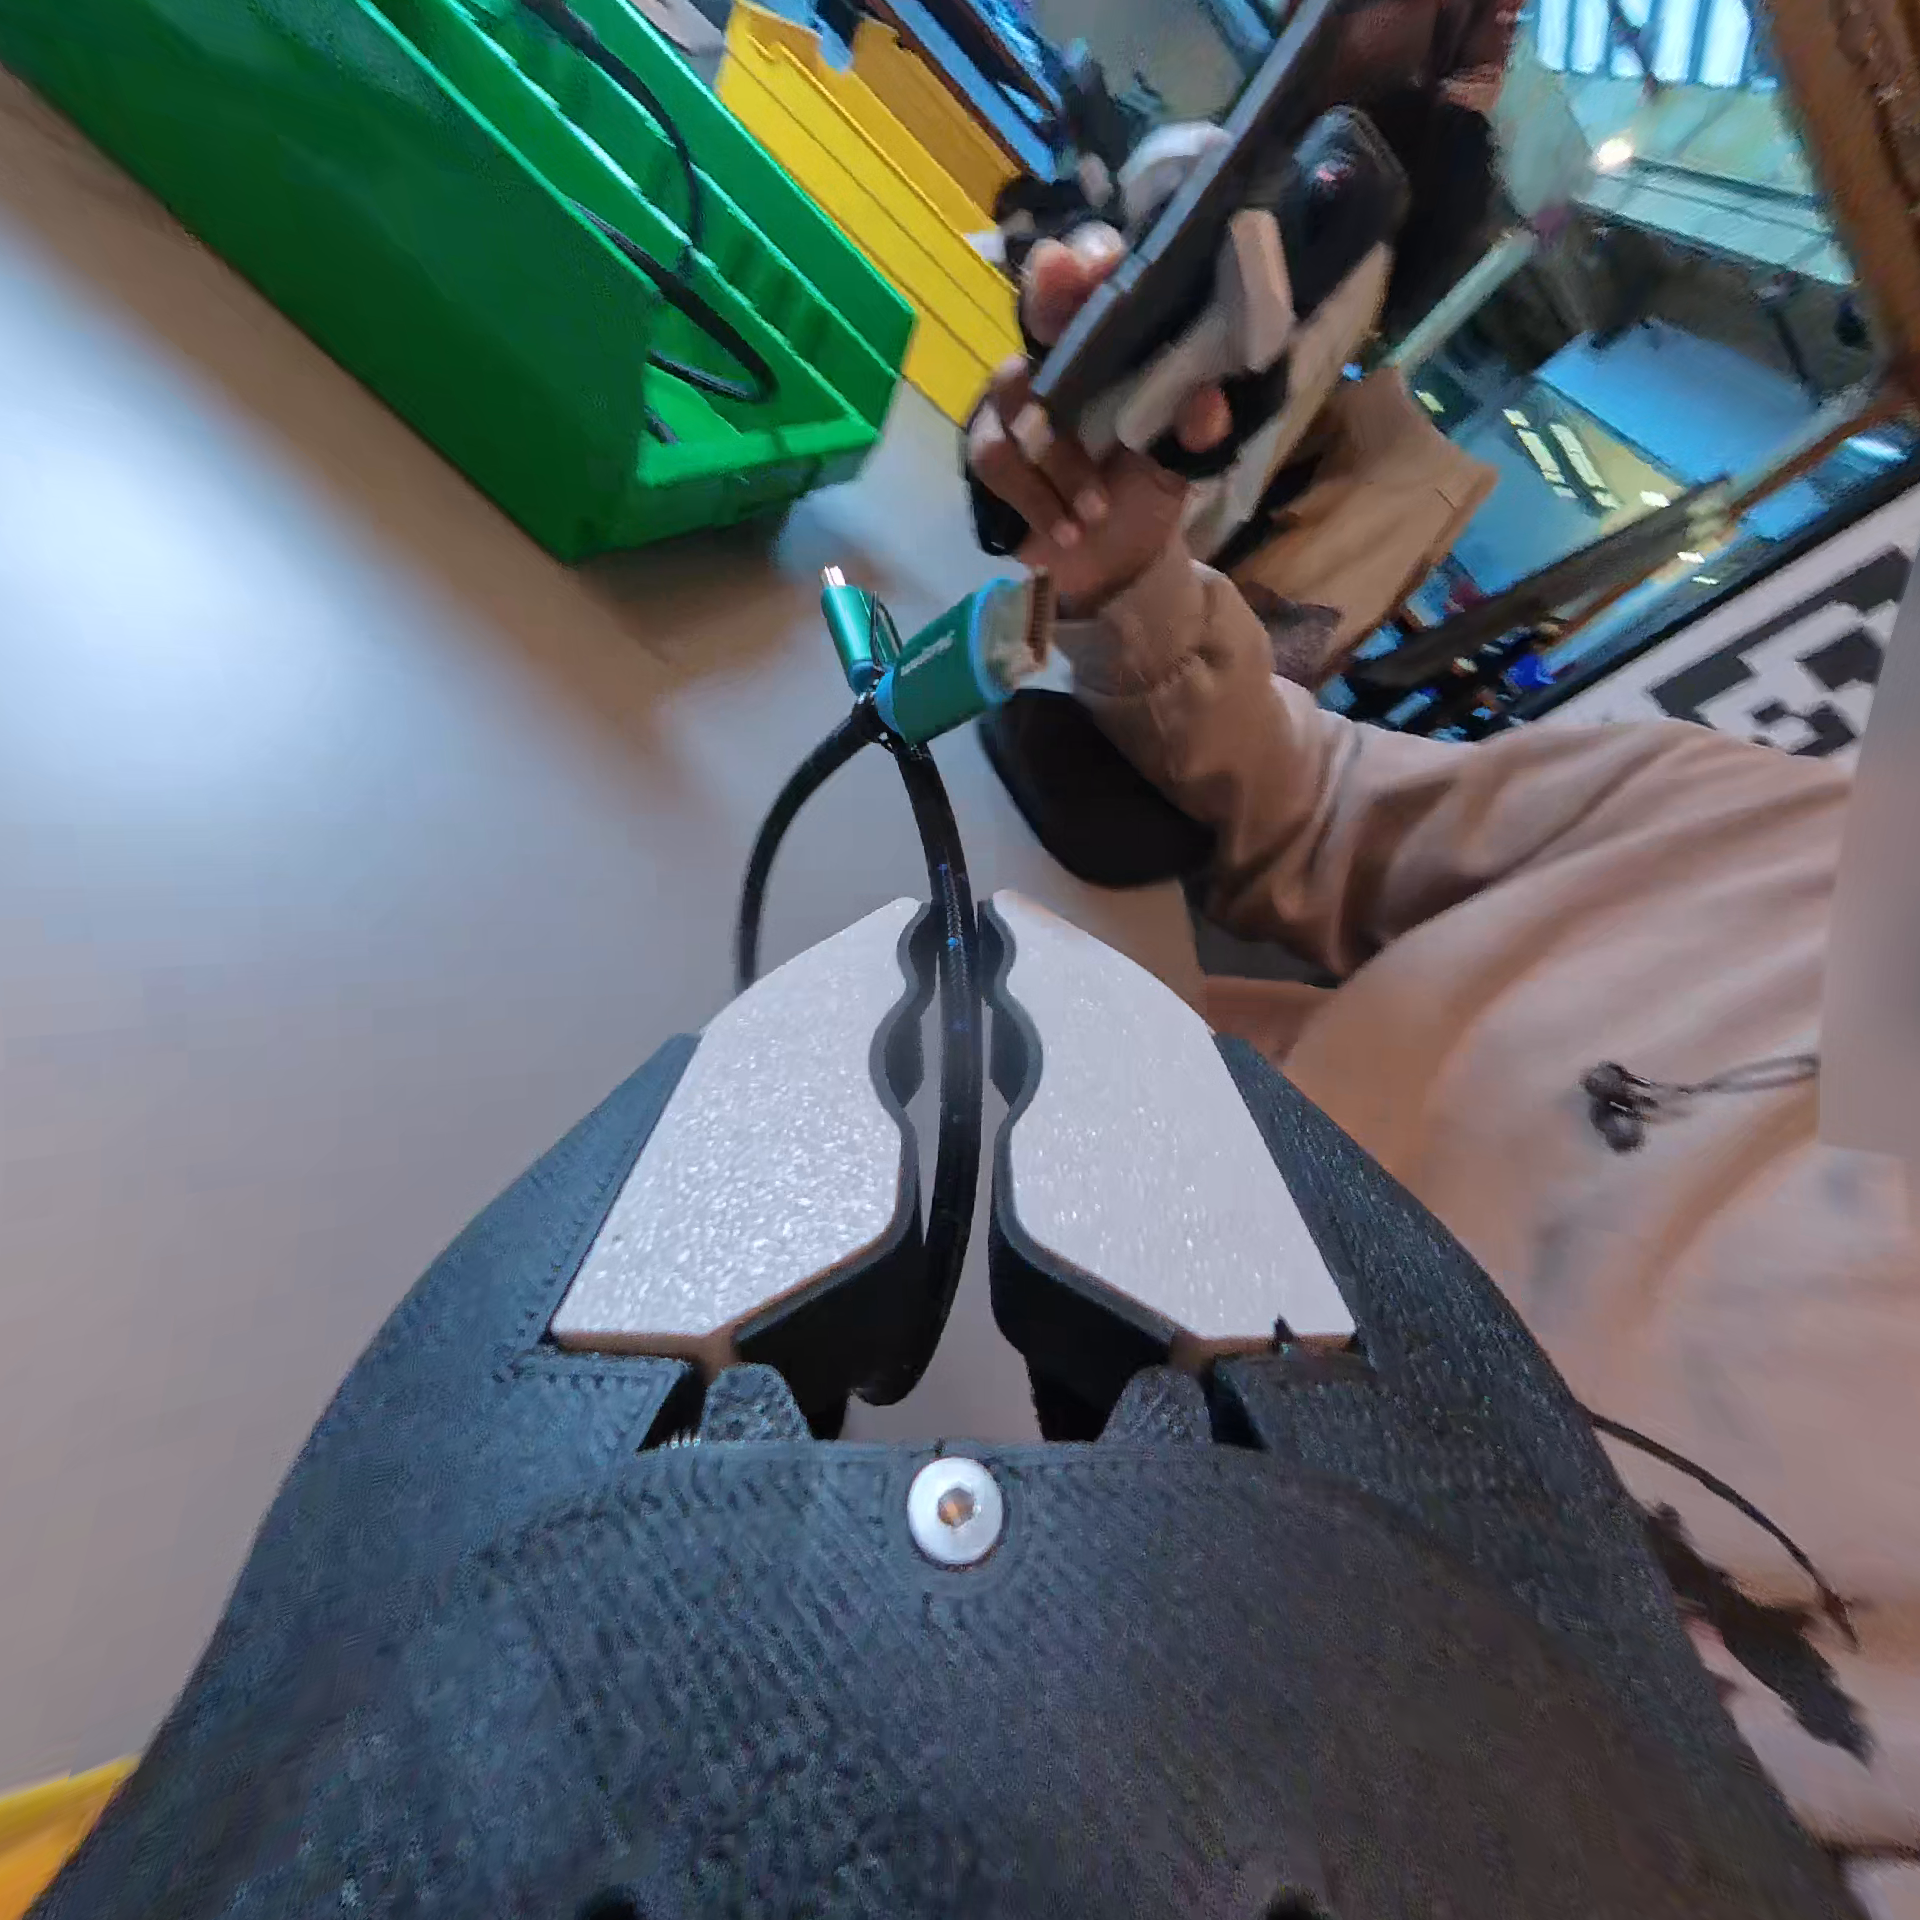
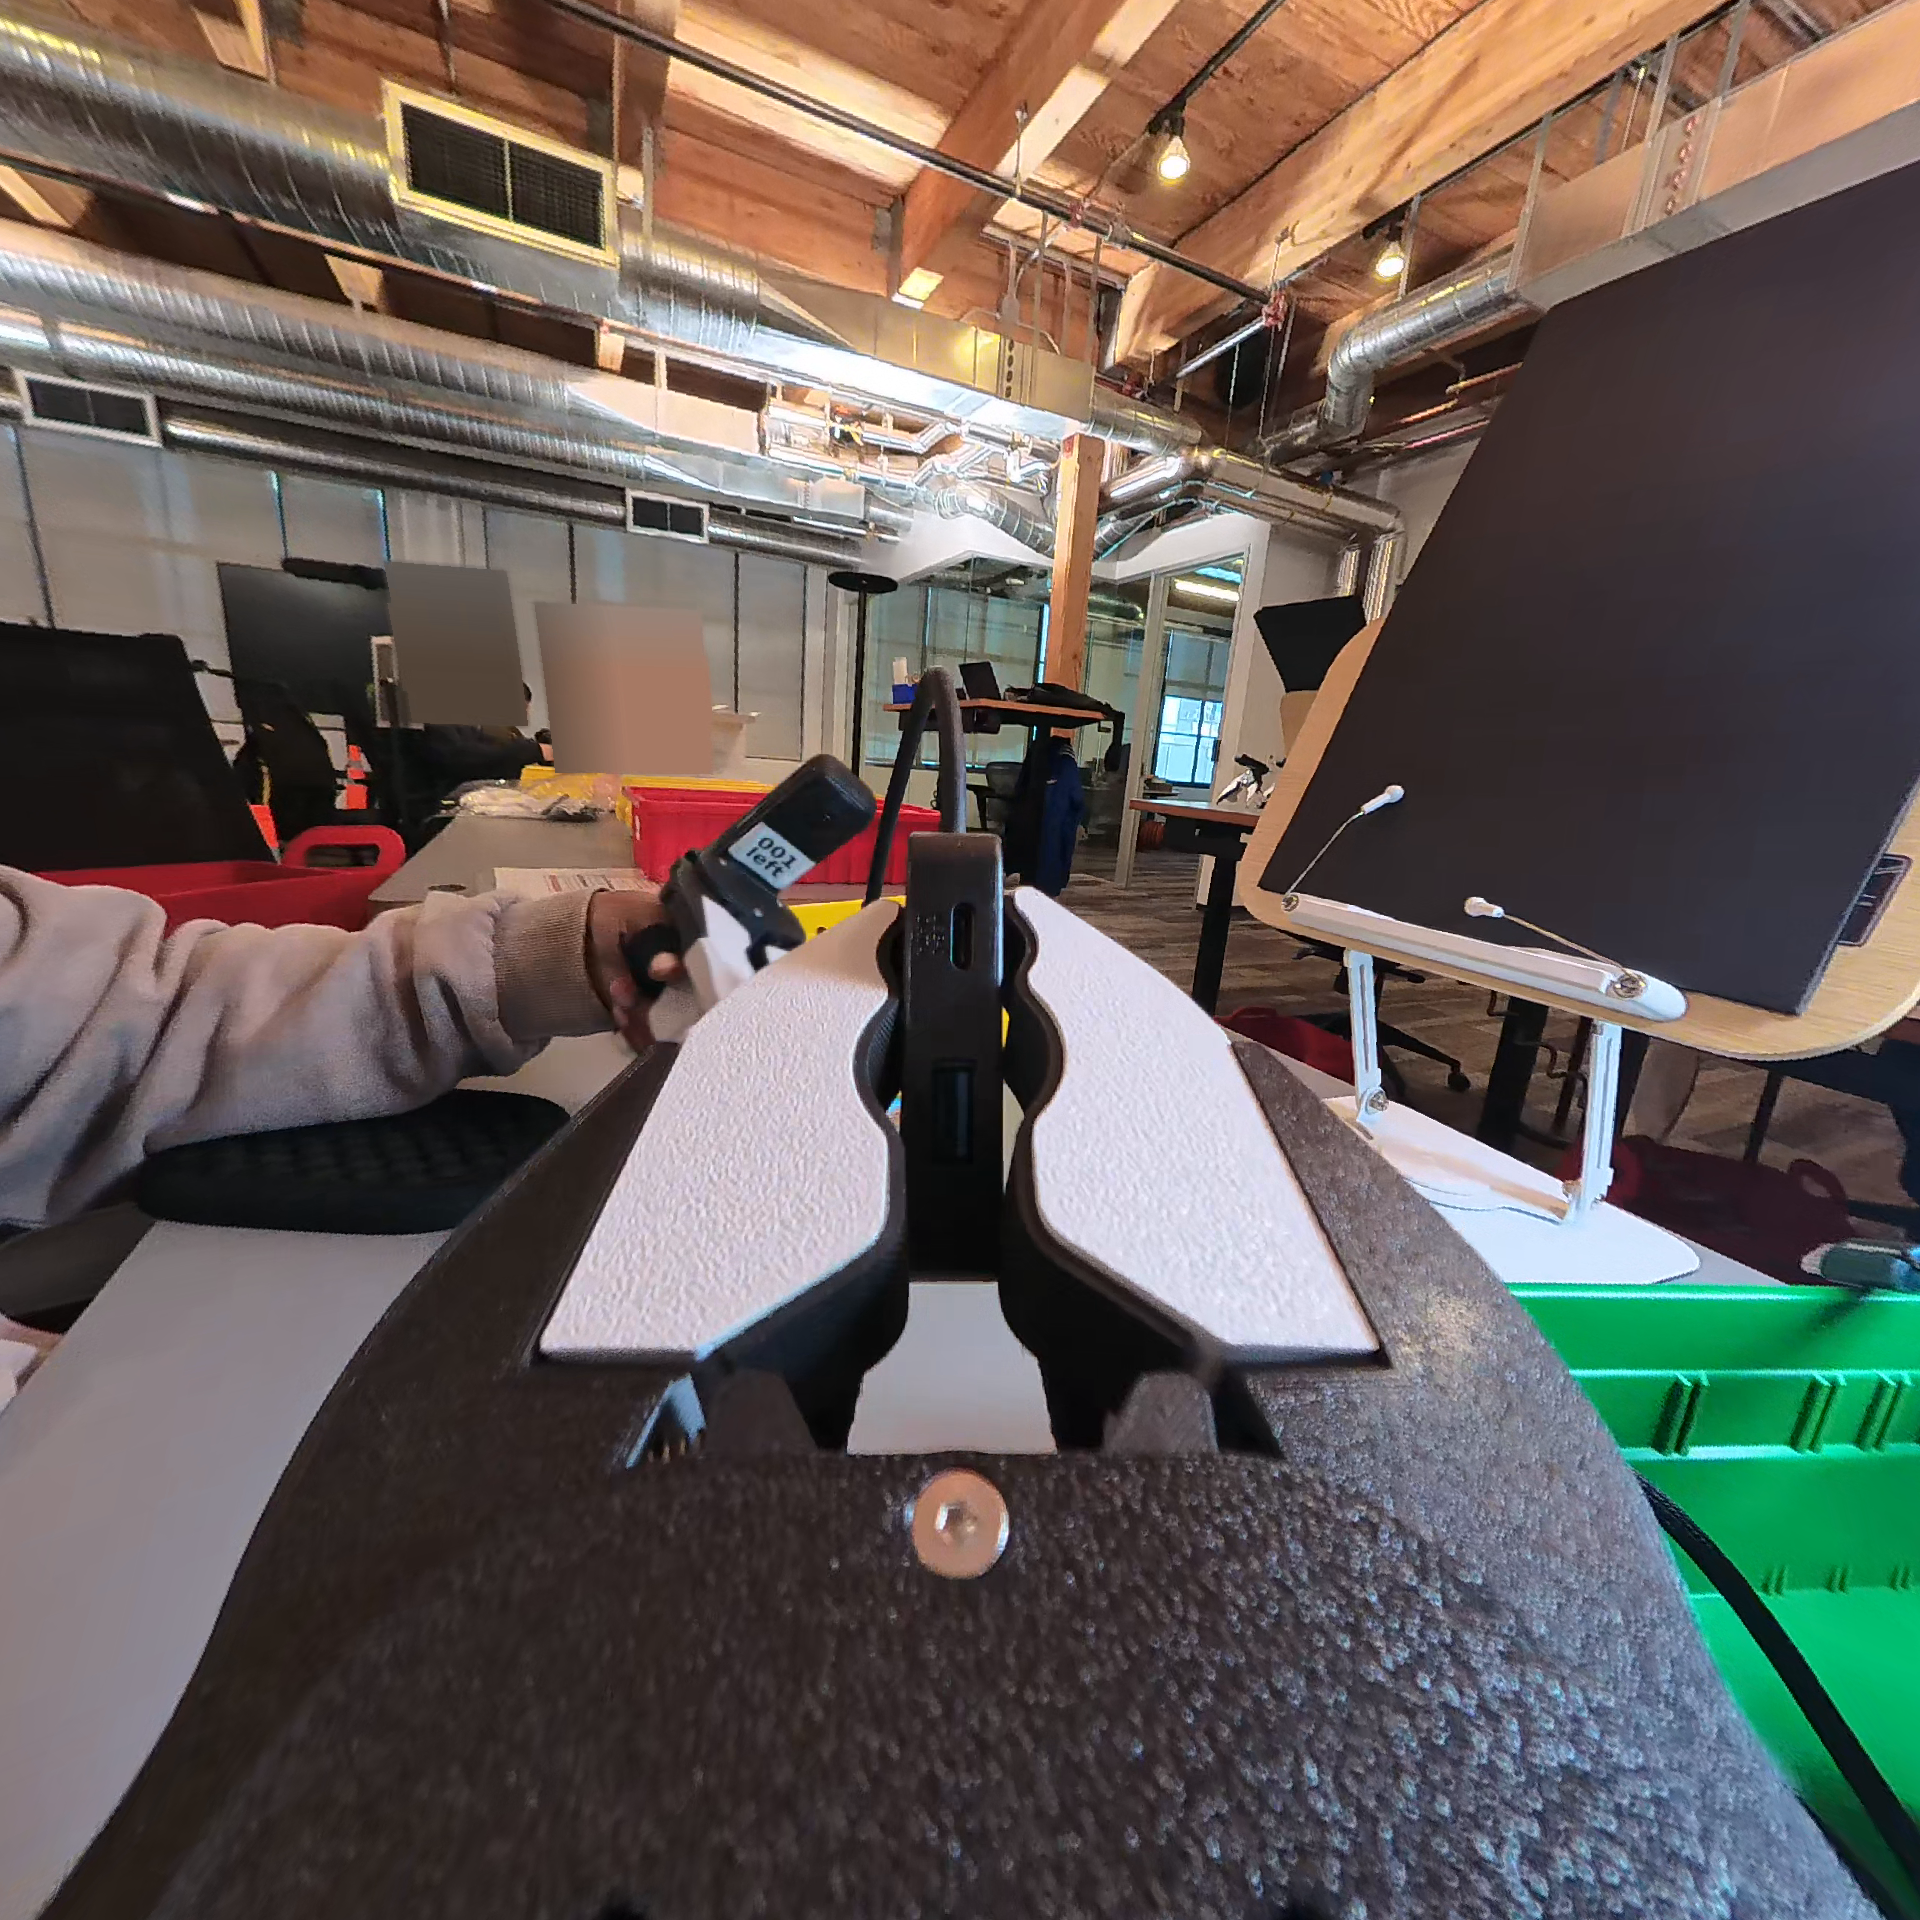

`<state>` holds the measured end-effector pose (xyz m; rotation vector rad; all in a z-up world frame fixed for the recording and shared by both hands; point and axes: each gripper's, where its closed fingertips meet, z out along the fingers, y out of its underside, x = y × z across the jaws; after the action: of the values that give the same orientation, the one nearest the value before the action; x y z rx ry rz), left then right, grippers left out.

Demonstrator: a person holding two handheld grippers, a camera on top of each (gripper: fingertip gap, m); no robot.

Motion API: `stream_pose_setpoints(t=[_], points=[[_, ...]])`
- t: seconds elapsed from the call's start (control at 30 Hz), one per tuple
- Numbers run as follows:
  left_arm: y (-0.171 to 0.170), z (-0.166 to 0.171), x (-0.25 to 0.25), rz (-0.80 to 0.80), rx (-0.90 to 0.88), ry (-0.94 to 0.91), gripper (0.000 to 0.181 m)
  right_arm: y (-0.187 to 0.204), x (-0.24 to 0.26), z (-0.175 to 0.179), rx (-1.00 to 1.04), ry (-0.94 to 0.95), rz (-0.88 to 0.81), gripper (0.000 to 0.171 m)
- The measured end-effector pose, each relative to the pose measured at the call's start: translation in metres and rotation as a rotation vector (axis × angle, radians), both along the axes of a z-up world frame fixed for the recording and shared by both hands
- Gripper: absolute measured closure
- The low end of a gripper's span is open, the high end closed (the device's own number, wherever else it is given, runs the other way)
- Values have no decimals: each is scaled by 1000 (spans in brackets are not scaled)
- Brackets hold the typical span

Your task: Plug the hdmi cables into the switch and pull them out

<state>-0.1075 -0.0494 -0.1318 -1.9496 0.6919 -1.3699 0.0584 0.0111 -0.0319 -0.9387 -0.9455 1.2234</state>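
Observation:
My left gripper [image 1: 956,914] is shut on a black braided cable [image 1: 961,1039]. The cable rises past the fingertips to a teal HDMI plug [image 1: 961,670], whose metal end points up and right. A second, smaller teal connector [image 1: 847,623] hangs beside it. My right gripper [image 2: 951,904] is shut on the black switch box [image 2: 951,997], held edge-on with ports facing the camera. A black cable [image 2: 930,748] arches from the switch's far end. In the left wrist view the right gripper [image 1: 1226,332] holds the switch [image 1: 1174,218] above and beyond the plug, apart from it.
A green bin [image 1: 468,260] holding cables and a yellow bin [image 1: 883,208] stand at the back of the table [image 1: 260,831]. A black wrist pad [image 2: 343,1153] lies under the left sleeve. A white stand with a dark board [image 2: 1610,727] is at the right, with the green bin [image 2: 1714,1455] below it. Across from one pair of fingers to the other is roughly 20 centimetres.

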Motion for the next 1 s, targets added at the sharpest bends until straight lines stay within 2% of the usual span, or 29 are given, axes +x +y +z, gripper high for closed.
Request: stream_pose_setpoints(t=[0.17,0.27,0.37,0.47,0.53,0.57,0.6,0.7,0.77,0.87,0.93,1.0], points=[[21,-15,-15,130,-1,95,174,1,-1,-1,-8,-4,3,157],[35,-48,-28,219,68,365,174,2,-2,-3,-15,-7,1,157],[38,-78,-32,169,169,672,173,3,-3,-4,-15,-14,-4,157],[29,-105,-36,-67,301,1006,173,4,-2,-5,-19,-16,-12,157],[20,-115,-34,-345,485,1184,174,7,-1,-4,-27,-9,-20,157],[17,-113,-26,-497,644,1207,174,8,1,-4,-31,-5,-24,157],[11,-114,-20,-626,720,1225,174,10,2,-3,-34,-3,-29,157],[13,-107,-8,-812,878,1366,173,14,6,-3,-34,-3,-49,157],[16,-91,8,-783,959,1340,157,17,8,-3,-35,-3,-59,157],[20,-63,28,-557,884,1156,152,18,9,-3,-41,2,-58,157],[15,-50,38,-375,740,972,151,18,9,-3,-39,1,-57,157],[4,-53,34,-236,525,897,156,18,9,-3,-38,-5,-62,157]])
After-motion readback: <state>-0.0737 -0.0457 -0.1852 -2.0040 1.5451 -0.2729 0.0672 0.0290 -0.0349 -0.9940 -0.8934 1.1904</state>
